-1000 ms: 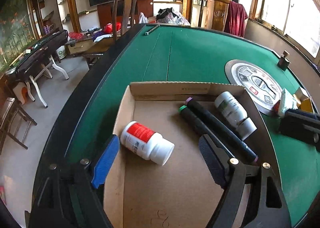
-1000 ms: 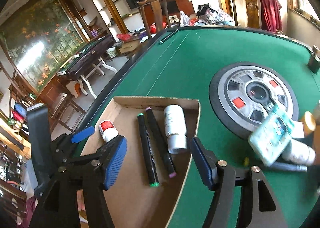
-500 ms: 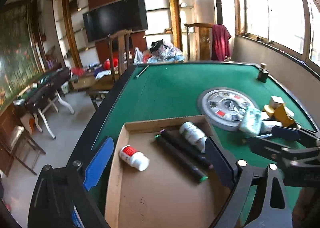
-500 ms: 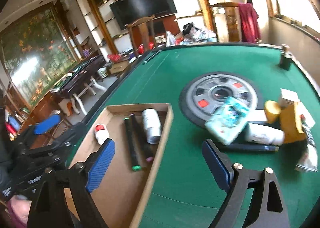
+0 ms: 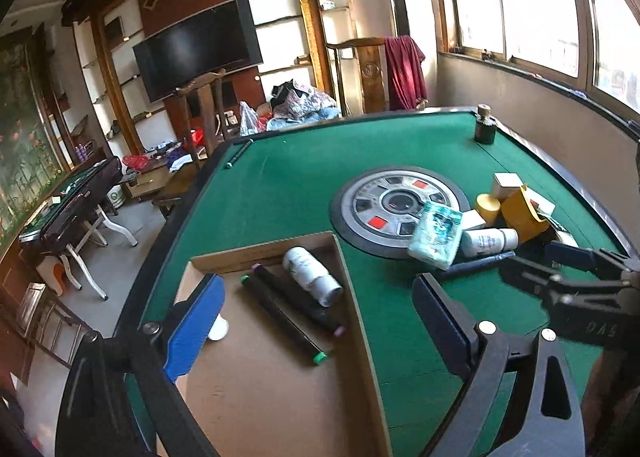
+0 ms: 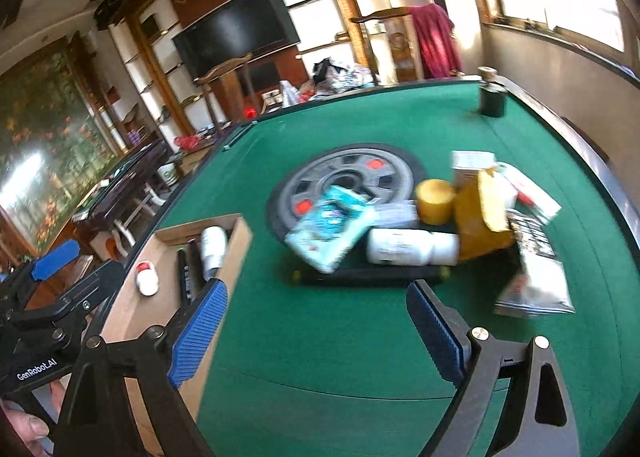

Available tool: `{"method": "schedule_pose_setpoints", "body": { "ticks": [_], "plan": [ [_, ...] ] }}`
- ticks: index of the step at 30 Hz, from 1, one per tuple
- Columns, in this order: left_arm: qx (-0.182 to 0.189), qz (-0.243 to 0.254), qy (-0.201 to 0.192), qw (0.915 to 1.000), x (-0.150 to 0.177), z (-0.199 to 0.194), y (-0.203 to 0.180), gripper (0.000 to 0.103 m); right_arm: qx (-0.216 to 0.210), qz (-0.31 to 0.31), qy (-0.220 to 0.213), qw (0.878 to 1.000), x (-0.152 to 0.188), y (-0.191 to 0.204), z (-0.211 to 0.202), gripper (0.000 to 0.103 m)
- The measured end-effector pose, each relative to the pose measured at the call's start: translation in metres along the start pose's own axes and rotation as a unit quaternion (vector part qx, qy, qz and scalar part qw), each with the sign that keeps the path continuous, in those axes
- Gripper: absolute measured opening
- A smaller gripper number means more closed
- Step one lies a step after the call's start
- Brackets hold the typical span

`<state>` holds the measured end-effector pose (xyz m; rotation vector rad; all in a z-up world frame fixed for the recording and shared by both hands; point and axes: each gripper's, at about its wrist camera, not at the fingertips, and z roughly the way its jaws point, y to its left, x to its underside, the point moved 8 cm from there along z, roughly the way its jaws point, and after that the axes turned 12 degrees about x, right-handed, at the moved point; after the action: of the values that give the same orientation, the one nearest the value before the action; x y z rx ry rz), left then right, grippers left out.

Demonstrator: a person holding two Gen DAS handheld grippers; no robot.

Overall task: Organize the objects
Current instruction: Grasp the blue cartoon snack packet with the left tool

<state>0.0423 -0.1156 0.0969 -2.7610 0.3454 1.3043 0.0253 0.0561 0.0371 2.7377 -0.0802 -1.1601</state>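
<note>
Left gripper [image 5: 320, 325] and right gripper [image 6: 316, 321] both gape wide, empty, above the green bench [image 6: 360, 345].

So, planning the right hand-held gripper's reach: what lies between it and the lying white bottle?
Bare green felt, then a dark marker before the bottle; right wrist view.

You had one cardboard box [image 5: 362, 321] at the tabletop's near edge, holding two black markers [image 5: 288, 317] and two white bottles [image 5: 310, 275]. Out on the felt lay one more white bottle [image 6: 412, 247], one teal packet [image 6: 330, 231] and one yellow cylinder [image 6: 434, 201].
</note>
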Motion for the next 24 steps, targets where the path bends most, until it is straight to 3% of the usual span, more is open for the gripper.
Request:
{"method": "schedule_pose_setpoints", "body": {
  "ticks": [13, 19, 24],
  "plan": [
    [0.018, 0.020, 0.062, 0.9977, 0.007, 0.060, -0.040, 0.094, 0.046, 0.049, -0.010, 0.998, -0.024, -0.093, 0.010, 0.094],
    [0.036, -0.026, 0.102, 0.9938, 0.017, 0.098, -0.035, 0.094, 0.086, 0.053, -0.046, 0.994, -0.060, -0.129, 0.018, 0.094],
    [0.058, -0.066, 0.120, 0.9889, 0.016, 0.129, -0.033, 0.094, 0.077, 0.098, -0.048, 0.991, -0.068, -0.159, 0.033, 0.094]
  ]
}}
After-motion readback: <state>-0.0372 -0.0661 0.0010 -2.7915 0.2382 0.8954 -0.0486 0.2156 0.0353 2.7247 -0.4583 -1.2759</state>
